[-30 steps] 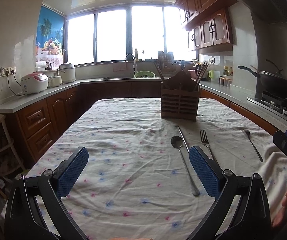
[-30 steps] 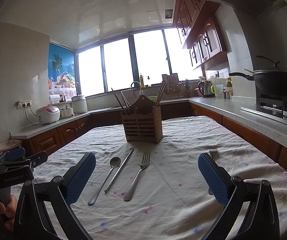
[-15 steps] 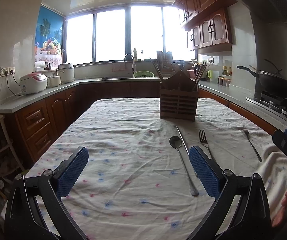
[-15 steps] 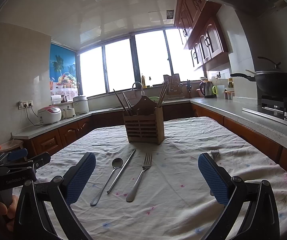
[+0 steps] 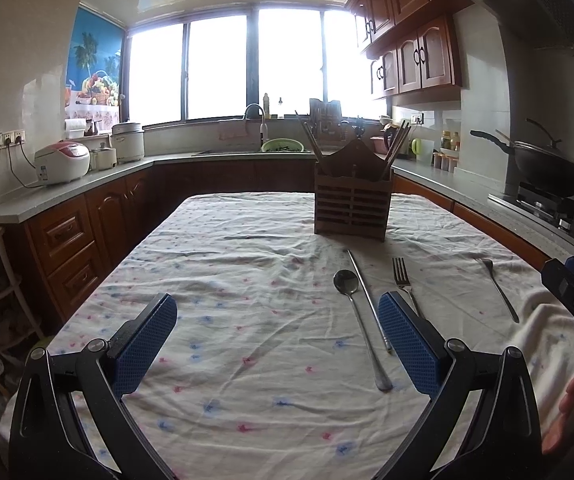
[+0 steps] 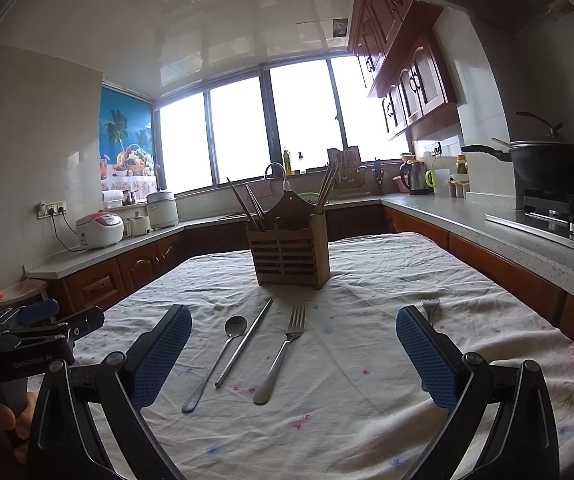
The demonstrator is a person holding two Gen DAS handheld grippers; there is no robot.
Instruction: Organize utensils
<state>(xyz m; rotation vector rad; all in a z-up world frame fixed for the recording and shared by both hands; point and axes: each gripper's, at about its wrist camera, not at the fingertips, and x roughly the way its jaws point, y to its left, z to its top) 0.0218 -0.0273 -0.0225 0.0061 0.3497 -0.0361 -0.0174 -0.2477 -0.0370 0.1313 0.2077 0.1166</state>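
Forks: two [image 6: 283, 354] [image 6: 430, 310]; one spoon [image 6: 215, 360]; one chopstick [image 6: 245, 342]; one holder [image 6: 289, 254].

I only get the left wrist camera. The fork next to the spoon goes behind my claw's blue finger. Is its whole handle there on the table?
Observer: Yes. In the right wrist view the whole fork lies flat on the tablecloth, with its handle end toward the camera.
Operator: Is the right claw holding anything?
Observer: No. The right claw is open, with nothing gripped between its fingers.
Operator: What is that thing peeking out behind the wooden utensil holder?
Observer: A kettle. It stands on the counter below the window.
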